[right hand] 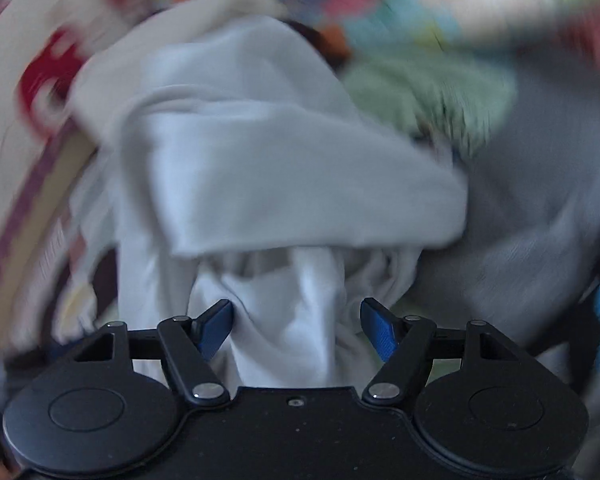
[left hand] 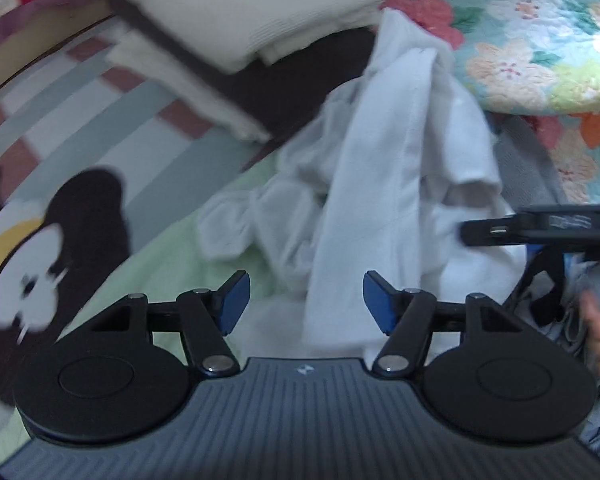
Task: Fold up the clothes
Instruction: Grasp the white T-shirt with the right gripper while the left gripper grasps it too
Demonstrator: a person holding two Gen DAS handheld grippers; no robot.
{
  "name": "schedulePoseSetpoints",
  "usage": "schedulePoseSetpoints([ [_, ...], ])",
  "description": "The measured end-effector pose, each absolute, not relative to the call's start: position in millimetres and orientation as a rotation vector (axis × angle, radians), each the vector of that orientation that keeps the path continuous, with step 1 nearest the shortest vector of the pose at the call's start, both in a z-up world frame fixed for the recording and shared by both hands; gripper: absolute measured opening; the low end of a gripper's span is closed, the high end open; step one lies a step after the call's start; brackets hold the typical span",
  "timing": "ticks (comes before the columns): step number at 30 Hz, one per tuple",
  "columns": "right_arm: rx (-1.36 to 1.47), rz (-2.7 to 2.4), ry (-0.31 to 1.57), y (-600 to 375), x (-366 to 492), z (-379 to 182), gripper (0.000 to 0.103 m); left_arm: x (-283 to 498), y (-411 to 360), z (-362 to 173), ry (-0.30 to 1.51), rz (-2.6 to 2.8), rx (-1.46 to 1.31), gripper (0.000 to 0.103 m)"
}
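Observation:
A crumpled white garment [left hand: 384,184] lies bunched on the bed, one long fold running down toward my left gripper [left hand: 306,300]. The left gripper is open, its blue pads wide apart, with the cloth's lower edge lying between them. In the right wrist view, heavily blurred, the same white garment [right hand: 260,184] fills the middle. My right gripper [right hand: 296,328] is open, with a fold of the white cloth between its blue pads. The right gripper's black body [left hand: 548,226] shows at the right edge of the left wrist view.
A stack of folded cream and dark brown clothes [left hand: 236,28] sits at the back. A striped cartoon-mouse sheet [left hand: 72,184] covers the left, a floral quilt [left hand: 540,40] the back right. Grey cloth [right hand: 532,208] and a green fuzzy cloth [right hand: 432,92] lie right.

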State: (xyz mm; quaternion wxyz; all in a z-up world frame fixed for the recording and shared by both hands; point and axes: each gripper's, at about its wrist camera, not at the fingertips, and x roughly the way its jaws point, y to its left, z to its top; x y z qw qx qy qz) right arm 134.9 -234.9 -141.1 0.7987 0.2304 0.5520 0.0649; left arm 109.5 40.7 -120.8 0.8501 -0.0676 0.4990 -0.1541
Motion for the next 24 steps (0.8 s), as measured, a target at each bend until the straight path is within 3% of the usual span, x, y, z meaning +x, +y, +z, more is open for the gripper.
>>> schedulePoseSetpoints([
  [2,0.601,0.100,1.172,-241.4,137.6,-161.1,0.075,122.8,34.1,-125.7,1.045,-0.355,-0.117,0.068],
  [6,0.617,0.112,1.045,-235.9,131.4,-175.9,0.073,153.6,19.9,-144.0,1.047,-0.403,-0.079,0.085],
  [9,0.536,0.182,0.910,-223.8,121.5,-175.7,0.034,165.7,11.7,-154.3,1.044,-0.443,-0.083,0.085],
  [10,0.510,0.204,0.865,-219.8,118.2,-175.7,0.024,166.8,8.5,-155.9,1.035,-0.456,-0.073,0.060],
  [11,0.483,0.227,0.819,-215.8,114.9,-175.6,0.023,168.0,5.3,-157.5,1.027,-0.469,-0.063,0.033],
  [12,0.470,0.252,0.785,-213.0,112.7,-172.3,0.021,169.1,2.1,-159.2,1.018,-0.482,-0.053,0.022],
  [20,0.519,0.510,0.648,-196.2,115.8,-85.7,0.019,151.0,23.6,-76.6,0.838,-0.552,0.093,0.018],
  [24,0.481,0.697,0.625,-160.6,121.4,-41.0,0.019,151.5,55.0,-1.9,0.946,-0.484,0.244,0.014],
])
